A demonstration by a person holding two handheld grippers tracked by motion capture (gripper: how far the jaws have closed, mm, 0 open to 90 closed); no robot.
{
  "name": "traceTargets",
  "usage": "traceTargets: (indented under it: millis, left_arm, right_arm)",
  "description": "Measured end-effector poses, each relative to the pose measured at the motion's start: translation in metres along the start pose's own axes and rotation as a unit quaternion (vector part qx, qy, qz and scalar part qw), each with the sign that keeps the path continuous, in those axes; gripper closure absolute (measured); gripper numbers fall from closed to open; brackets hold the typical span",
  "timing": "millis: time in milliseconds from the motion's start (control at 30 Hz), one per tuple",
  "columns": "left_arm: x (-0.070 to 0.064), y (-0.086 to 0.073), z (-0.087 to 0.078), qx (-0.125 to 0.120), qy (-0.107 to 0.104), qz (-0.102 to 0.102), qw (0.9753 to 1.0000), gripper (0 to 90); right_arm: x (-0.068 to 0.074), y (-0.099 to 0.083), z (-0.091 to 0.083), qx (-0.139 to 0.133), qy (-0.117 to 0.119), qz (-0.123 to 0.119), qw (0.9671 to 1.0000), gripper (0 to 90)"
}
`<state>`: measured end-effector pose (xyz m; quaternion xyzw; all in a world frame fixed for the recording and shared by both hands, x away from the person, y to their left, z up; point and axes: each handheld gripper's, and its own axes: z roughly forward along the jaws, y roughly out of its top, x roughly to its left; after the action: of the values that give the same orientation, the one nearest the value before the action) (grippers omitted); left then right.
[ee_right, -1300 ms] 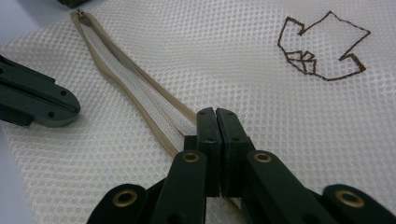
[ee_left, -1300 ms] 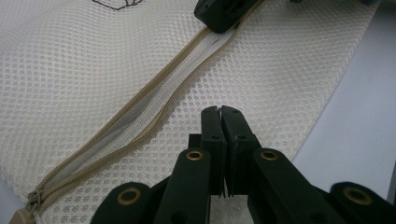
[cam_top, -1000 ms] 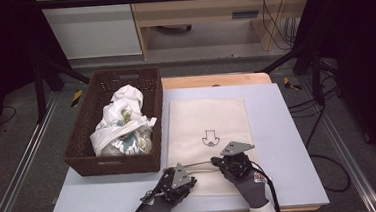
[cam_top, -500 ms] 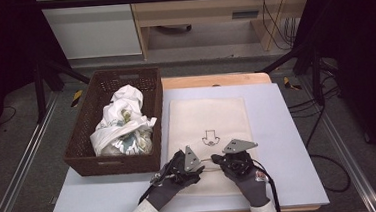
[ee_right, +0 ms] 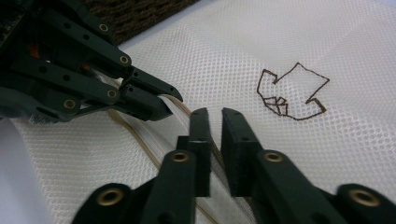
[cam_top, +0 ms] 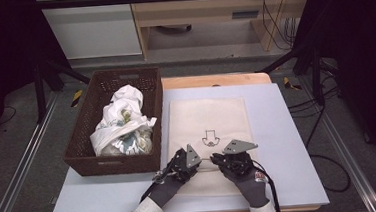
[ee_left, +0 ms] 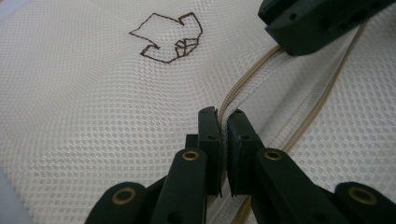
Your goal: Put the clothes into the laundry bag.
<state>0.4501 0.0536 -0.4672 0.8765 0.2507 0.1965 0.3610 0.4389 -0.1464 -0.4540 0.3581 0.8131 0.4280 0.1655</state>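
Two gloved hands meet at the near edge of a cream mesh laundry bag point(cam_top: 208, 122) lying flat on the pale table point(cam_top: 288, 129), at 6 o'clock from its brown arrow mark point(cam_top: 210, 138). The left claw point(ee_left: 223, 122), forearm angled in from 7 o'clock, is pressed nearly together on the bag's tan zipper point(ee_left: 243, 84). The right claw point(ee_right: 215, 116), hand coming from 5 o'clock, stands slightly spread over the same zipper line, just beside the left claw's tips. At 9 o'clock of the bag, touching its edge, a dark wicker basket point(cam_top: 81, 153) holds crumpled white cloth point(cam_top: 122, 123).
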Motion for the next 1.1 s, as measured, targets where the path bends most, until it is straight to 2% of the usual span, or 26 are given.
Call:
traceTargets:
  millis: [67, 100, 200, 300, 367, 433, 500, 567, 667, 733, 800, 900, 1033, 1100]
  left_arm:
    - [0.003, 0.002, -0.002, -0.006, -0.001, -0.009, 0.9999, 84.4]
    - [0.004, 0.003, -0.003, -0.008, 0.000, -0.013, 0.9999, 84.4]
    - [0.007, 0.007, -0.007, -0.021, -0.005, -0.026, 0.9994, 84.3]
    - [0.009, 0.009, -0.010, -0.032, -0.010, -0.032, 0.9989, 84.1]
    - [0.009, 0.009, -0.011, -0.033, -0.012, -0.032, 0.9989, 83.9]
    - [0.007, 0.008, -0.010, -0.033, -0.012, -0.030, 0.9989, 83.5]
    - [0.006, 0.007, -0.010, -0.035, -0.014, -0.028, 0.9989, 81.3]
    - [0.005, 0.006, -0.013, -0.040, -0.018, -0.028, 0.9986, 74.8]
    - [0.002, 0.006, -0.025, -0.055, -0.018, -0.028, 0.9979, 63.9]
    - [-0.001, 0.006, -0.040, -0.069, -0.012, -0.023, 0.9972, 63.0]
    - [-0.004, 0.003, -0.054, -0.078, -0.015, -0.021, 0.9966, 66.4]
    - [-0.012, -0.009, -0.064, -0.075, -0.034, -0.015, 0.9965, 79.2]
    - [-0.022, -0.028, -0.059, -0.040, -0.036, -0.005, 0.9985, 86.6]
    - [-0.024, -0.034, -0.052, -0.027, -0.039, -0.011, 0.9988, 87.4]
  right_arm:
    - [0.000, 0.000, -0.001, -0.004, 0.001, 0.002, 1.0000, 70.8]
    - [0.001, 0.000, -0.001, -0.006, 0.000, 0.000, 1.0000, 65.6]
    - [0.004, -0.001, 0.002, -0.008, -0.023, -0.016, 0.9996, 52.9]
    - [0.003, -0.005, 0.007, 0.007, -0.044, -0.022, 0.9988, 50.2]
    - [0.000, -0.007, 0.010, 0.014, -0.052, -0.017, 0.9984, 52.9]
    - [-0.001, -0.008, 0.010, 0.012, -0.060, -0.012, 0.9981, 62.5]
    - [-0.002, -0.008, 0.009, 0.007, -0.057, 0.003, 0.9983, 74.7]
    - [-0.003, -0.007, 0.008, 0.005, -0.058, 0.006, 0.9983, 82.3]
    - [-0.003, -0.007, 0.007, 0.004, -0.061, 0.012, 0.9981, 85.9]
    - [-0.003, -0.006, 0.006, -0.001, -0.062, 0.015, 0.9980, 86.1]
    - [-0.002, -0.004, 0.004, -0.006, -0.063, 0.019, 0.9978, 86.1]
    - [-0.002, -0.001, 0.000, -0.019, -0.067, 0.018, 0.9974, 86.2]
    - [-0.003, 0.005, -0.007, -0.044, -0.073, 0.022, 0.9961, 86.2]
    - [-0.003, 0.008, -0.011, -0.056, -0.076, 0.024, 0.9952, 86.2]
